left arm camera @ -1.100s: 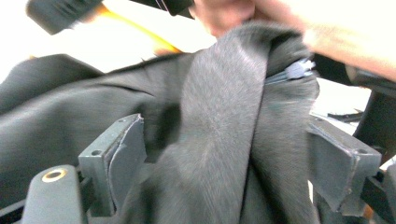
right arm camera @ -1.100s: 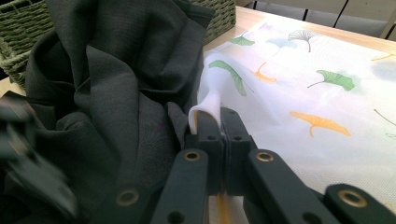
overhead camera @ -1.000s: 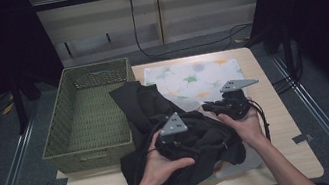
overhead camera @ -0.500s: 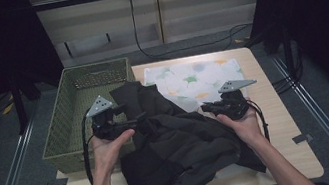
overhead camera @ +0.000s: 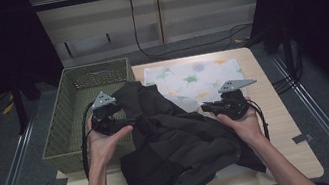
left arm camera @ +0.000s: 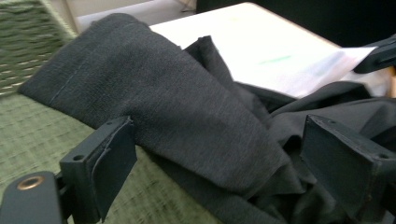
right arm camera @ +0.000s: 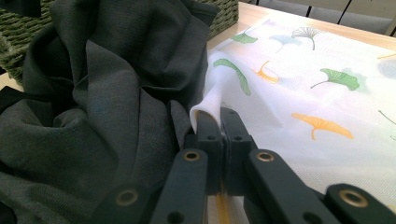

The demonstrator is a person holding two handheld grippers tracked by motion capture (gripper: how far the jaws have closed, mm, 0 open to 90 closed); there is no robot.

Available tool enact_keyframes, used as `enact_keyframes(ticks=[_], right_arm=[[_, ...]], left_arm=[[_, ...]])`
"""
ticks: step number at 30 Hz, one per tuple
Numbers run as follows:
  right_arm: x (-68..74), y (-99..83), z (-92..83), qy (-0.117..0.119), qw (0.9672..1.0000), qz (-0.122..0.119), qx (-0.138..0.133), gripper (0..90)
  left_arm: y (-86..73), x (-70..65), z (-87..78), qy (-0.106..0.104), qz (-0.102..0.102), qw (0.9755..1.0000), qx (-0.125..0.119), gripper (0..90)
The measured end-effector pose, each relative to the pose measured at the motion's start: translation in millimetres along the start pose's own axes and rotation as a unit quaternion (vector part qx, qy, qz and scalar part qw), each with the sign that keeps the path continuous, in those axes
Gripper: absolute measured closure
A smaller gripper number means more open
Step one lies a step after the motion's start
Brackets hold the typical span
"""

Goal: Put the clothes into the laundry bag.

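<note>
My left tongs (left arm camera: 210, 163), just opening, straddle the dark garment (overhead camera: 180, 140) over the basket (overhead camera: 64, 124); right tongs (right arm camera: 219, 123) pinch the leaf-print cloth (right arm camera: 327, 93) beside it.

Green woven basket (overhead camera: 71, 119) on wooden table (overhead camera: 284, 153)

No text, label, brand, nr. or sign can be read anywhere. The white cloth (right arm camera: 322, 93) pinched in the right tongs (right arm camera: 219, 119) has only a leaf print (green, orange, grey), no letters. The dark garment (left arm camera: 187, 121) between the open left tongs (left arm camera: 224, 158) has no tag to see. The green basket (overhead camera: 76, 94) by the left tongs has no marking.
</note>
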State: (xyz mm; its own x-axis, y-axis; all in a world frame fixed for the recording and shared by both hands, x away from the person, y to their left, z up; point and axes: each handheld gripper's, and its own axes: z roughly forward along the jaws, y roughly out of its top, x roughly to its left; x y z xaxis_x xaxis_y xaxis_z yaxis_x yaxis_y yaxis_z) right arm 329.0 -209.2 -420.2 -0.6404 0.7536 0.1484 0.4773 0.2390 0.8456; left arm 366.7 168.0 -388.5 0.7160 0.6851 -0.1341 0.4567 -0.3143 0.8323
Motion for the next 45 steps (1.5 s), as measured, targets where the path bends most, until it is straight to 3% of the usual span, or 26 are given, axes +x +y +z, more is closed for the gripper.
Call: enact_keyframes(ticks=[1, 2, 5, 8, 10, 11, 12, 13, 16, 17, 19, 20, 21, 22, 24, 26, 27, 29, 33, 38, 39, 40, 42, 43, 44, 45], right_arm=[[0.1, 0.3, 0.6, 0.001, 1.0000, -0.001, 0.000, 89.0], [0.1, 0.3, 0.6, 0.001, 1.0000, -0.001, 0.000, 89.0], [0.2, 0.9, 1.4, -0.001, 1.0000, -0.002, 0.001, 88.9], [-0.1, 1.4, 1.3, -0.002, 1.0000, -0.002, 0.002, 88.9], [-0.1, 1.4, 1.0, -0.002, 1.0000, -0.002, 0.002, 88.9], [-0.6, 1.3, 1.1, -0.002, 1.0000, -0.001, 0.003, 88.9], [-0.6, 1.4, 1.1, -0.002, 1.0000, -0.002, 0.003, 88.9], [-0.4, 1.5, 1.1, -0.002, 1.0000, -0.002, 0.003, 88.9], [0.0, 1.6, 0.8, -0.002, 1.0000, -0.004, 0.002, 88.9], [-0.3, 1.6, 1.3, -0.002, 1.0000, -0.003, 0.003, 88.9], [-0.2, 1.7, 1.5, -0.002, 1.0000, -0.004, 0.002, 88.9], [-0.2, 1.8, 1.7, -0.002, 1.0000, -0.004, 0.003, 88.9], [-0.2, 1.8, 1.7, -0.002, 1.0000, -0.004, 0.003, 88.9], [-0.5, 1.6, 1.9, -0.002, 1.0000, -0.003, 0.003, 88.9], [-0.5, 1.6, 1.9, -0.003, 1.0000, -0.003, 0.003, 88.9], [-0.4, 1.7, 1.5, -0.003, 1.0000, -0.002, 0.003, 88.9], [-0.9, 1.6, 1.7, -0.003, 1.0000, -0.002, 0.003, 88.9], [-0.9, 1.5, 2.2, -0.001, 1.0000, -0.002, 0.002, 88.9], [0.0, 1.9, 3.8, -0.001, 1.0000, -0.002, 0.003, 89.0], [-0.2, 1.4, 4.8, 0.001, 1.0000, -0.001, 0.005, 89.0], [-0.6, 1.2, 5.7, 0.001, 1.0000, 0.002, 0.005, 89.0], [-0.6, 1.2, 5.7, 0.001, 1.0000, 0.002, 0.005, 89.0], [-1.1, 0.9, 6.4, 0.001, 1.0000, 0.002, 0.006, 89.0], [-1.8, 0.5, 6.6, 0.002, 1.0000, 0.002, 0.006, 89.0], [-1.8, 0.5, 6.5, 0.001, 1.0000, 0.003, 0.006, 89.0], [-2.2, 0.5, 6.4, 0.001, 1.0000, 0.002, 0.006, 89.1]], left_arm=[[4.4, -0.5, 4.4, 0.001, 0.013, 0.9996, 0.023, 9.9], [4.4, -0.5, 4.4, 0.001, 0.013, 0.9996, 0.023, 10.0], [10.6, 0.9, 15.3, 0.008, 0.023, 0.9976, 0.065, 8.6], [11.3, 6.5, 24.0, 0.008, -0.002, 0.9964, 0.084, 8.3], [12.1, 5.6, 25.8, 0.007, 0.007, 0.9957, 0.092, 24.1], [13.1, 4.5, 24.2, 0.020, 0.032, 0.9941, 0.102, 33.1], [13.2, 3.0, 24.2, 0.033, 0.025, 0.9944, 0.097, 40.7], [12.3, 3.7, 18.4, 0.047, 0.045, 0.9944, 0.083, 52.0], [11.4, 5.5, 16.8, 0.056, 0.051, 0.9928, 0.093, 69.5], [9.8, 6.9, 15.3, 0.053, 0.025, 0.9955, 0.075, 73.3], [9.8, 6.6, 14.2, 0.052, 0.023, 0.9959, 0.071, 81.4], [10.0, 6.1, 13.0, 0.041, 0.025, 0.9970, 0.060, 84.0], [11.2, 4.3, 12.3, 0.042, 0.026, 0.9970, 0.059, 84.0], [12.9, 2.4, 11.0, 0.038, 0.041, 0.9961, 0.068, 85.0], [15.6, -3.6, 9.8, 0.032, 0.046, 0.9967, 0.059, 85.3], [19.8, -10.2, 4.8, 0.017, 0.048, 0.9979, 0.041, 85.4], [25.3, -18.2, -1.2, -0.004, 0.059, 0.9982, 0.013, 85.5], [28.3, -24.3, -4.5, -0.009, 0.061, 0.9981, 0.005, 85.6], [37.9, -51.5, -7.2, -0.046, 0.095, 0.9942, -0.023, 85.9], [36.8, -89.2, 5.5, -0.091, 0.129, 0.9871, -0.030, 86.0], [31.7, -105.4, 17.2, -0.104, 0.143, 0.9841, -0.021, 86.0], [31.7, -105.4, 17.2, -0.104, 0.143, 0.9841, -0.021, 86.0], [25.0, -118.2, 30.8, -0.122, 0.164, 0.9789, 0.001, 86.0], [16.2, -128.5, 44.9, -0.140, 0.172, 0.9750, 0.018, 86.0], [16.2, -128.5, 44.9, -0.140, 0.172, 0.9750, 0.018, 86.0], [6.7, -135.2, 56.8, -0.155, 0.171, 0.9726, 0.030, 86.0]])
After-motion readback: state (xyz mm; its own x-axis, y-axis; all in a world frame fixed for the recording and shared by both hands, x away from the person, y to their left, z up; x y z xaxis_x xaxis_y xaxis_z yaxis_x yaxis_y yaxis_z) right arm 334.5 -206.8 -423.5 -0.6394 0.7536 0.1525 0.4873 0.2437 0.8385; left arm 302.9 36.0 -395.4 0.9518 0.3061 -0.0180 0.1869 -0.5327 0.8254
